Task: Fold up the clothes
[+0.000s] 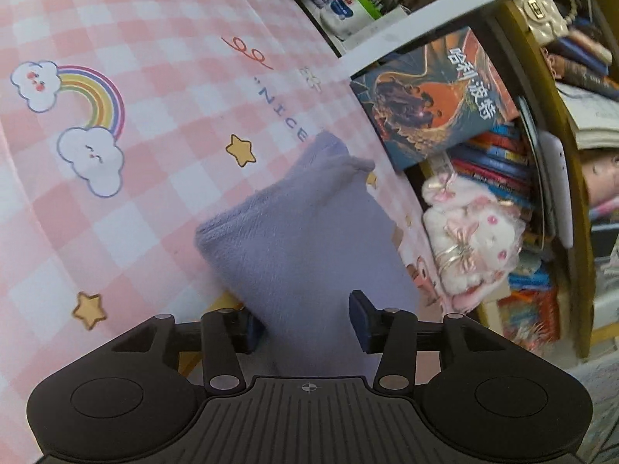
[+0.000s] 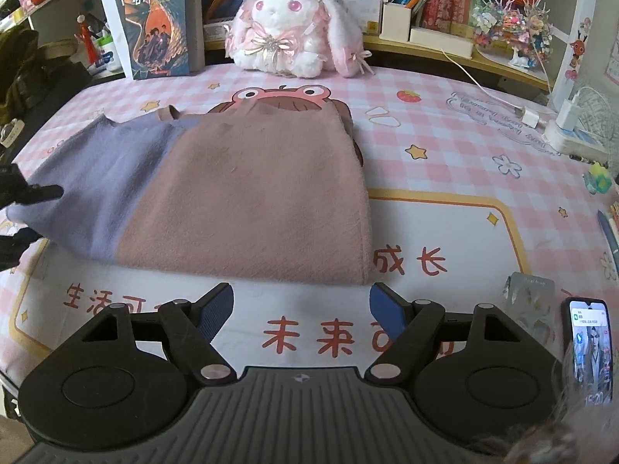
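Note:
A folded garment lies flat on the pink checked table cover. Its pink-brown part takes up the middle and its purple part sticks out to the left. My right gripper is open just in front of the garment's near edge, touching nothing. My left gripper shows at the left border, its fingers spread above and below the purple edge. In the left wrist view the purple cloth runs between the open left gripper fingers, which stand wide apart and do not pinch it.
A white plush rabbit and an upright book stand behind the garment, with bookshelves beyond. On the right are a phone, a blister pack, and a charger with its cable. The table edge runs along the left.

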{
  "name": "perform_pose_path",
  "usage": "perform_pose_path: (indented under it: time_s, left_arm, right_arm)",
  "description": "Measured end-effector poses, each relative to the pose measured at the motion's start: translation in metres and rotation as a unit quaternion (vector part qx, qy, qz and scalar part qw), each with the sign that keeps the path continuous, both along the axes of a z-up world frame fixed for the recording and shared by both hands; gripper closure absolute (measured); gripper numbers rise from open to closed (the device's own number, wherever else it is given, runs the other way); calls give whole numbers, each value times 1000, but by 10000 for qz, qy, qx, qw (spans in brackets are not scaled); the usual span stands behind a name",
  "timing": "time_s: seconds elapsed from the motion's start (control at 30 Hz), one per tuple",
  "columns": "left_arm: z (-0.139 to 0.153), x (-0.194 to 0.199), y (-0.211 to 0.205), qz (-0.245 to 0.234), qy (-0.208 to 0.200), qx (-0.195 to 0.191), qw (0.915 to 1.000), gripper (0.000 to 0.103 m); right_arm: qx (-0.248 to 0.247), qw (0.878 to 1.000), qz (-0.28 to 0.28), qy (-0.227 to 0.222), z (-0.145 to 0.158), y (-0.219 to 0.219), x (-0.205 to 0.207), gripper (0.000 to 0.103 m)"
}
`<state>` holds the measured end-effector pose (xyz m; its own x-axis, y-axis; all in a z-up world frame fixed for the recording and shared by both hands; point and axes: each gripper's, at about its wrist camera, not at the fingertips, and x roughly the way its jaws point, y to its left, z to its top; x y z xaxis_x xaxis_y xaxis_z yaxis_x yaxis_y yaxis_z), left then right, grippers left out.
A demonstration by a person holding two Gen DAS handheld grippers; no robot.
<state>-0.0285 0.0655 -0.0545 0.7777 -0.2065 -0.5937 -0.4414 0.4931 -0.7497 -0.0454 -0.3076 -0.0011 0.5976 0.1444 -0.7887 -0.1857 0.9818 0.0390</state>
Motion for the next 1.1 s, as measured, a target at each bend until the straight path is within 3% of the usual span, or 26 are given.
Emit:
perform_pose_path:
  time_s: [0.13, 0.2, 0.23, 0.53, 0.73, 0.8, 0.97, 1.1]
  left_arm:
    - [-5, 5, 2, 131, -54, -198, 9997, 64]
    - [-9, 7, 4, 126, 36, -187, 9997, 85]
    - [-11, 8, 5, 125, 75, -197, 9997, 88]
    - [-8, 6, 28, 233, 11, -115, 9997, 91]
    - [-8, 2, 35, 337, 22, -69, 9994, 91]
    - [-8, 3, 34, 324, 24, -2, 9995, 91]
    - [-7, 2, 30, 318, 10, 254, 9992, 91]
    - [16, 2, 9, 269, -188, 664, 9973, 91]
  right_arm:
    - [-77, 9999, -75, -20, 0, 1, 0, 27]
    - [-106, 9998, -160, -46, 1, 0, 1, 27]
    - [-106, 9997, -219, -66, 1, -2, 2, 27]
    - [36, 9967, -786, -199, 5, -23, 18, 30]
    - [159, 9982, -555, -160, 2, -18, 33, 35]
    - [218, 9988, -411, -123, 0, -15, 39, 39]
    - [376, 9993, -68, 1, -6, -14, 57, 61]
    - [571, 9980, 256, 120, -11, -19, 74, 77]
